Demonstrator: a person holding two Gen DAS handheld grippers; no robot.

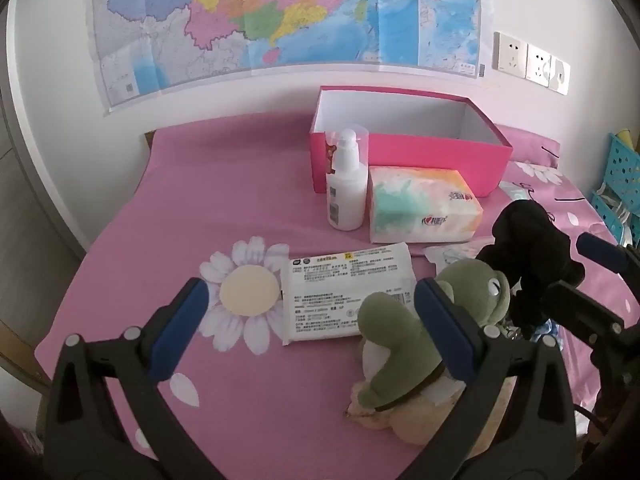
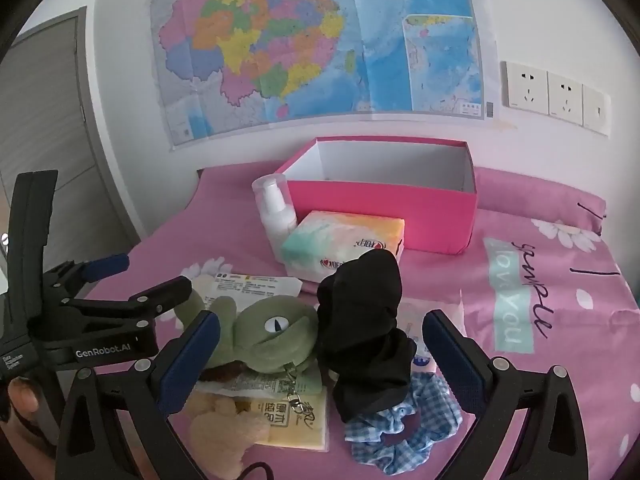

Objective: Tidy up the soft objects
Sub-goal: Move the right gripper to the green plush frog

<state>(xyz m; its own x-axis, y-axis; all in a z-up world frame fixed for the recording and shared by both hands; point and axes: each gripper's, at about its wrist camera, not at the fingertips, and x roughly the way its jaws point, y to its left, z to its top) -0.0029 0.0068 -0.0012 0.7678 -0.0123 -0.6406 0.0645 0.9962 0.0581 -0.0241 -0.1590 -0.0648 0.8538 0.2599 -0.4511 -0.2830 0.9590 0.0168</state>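
A green frog plush [image 1: 400,344] [image 2: 276,332] lies on the pink bed sheet [image 1: 248,200], over a beige plush [image 2: 224,428]. Beside it stands a bunched black cloth [image 2: 364,320] [image 1: 524,248], with a blue checked scrunchie [image 2: 404,420] at its foot. My left gripper [image 1: 316,320] [image 2: 140,278] is open above a white wipes pack [image 1: 344,292]; its right finger is in front of the frog. My right gripper [image 2: 320,360] [image 1: 592,276] is open, with the black cloth and the frog's head between its fingers and neither pad touching them. An open pink box [image 1: 408,152] [image 2: 384,208] stands at the back.
A white pump bottle [image 1: 346,188] [image 2: 276,212] and a pastel tissue pack [image 1: 424,208] [image 2: 344,244] sit in front of the box. A yellow flat packet [image 2: 292,416] lies under the plush toys. A blue basket [image 1: 620,176] stands at the bed's right. Map and sockets on the wall.
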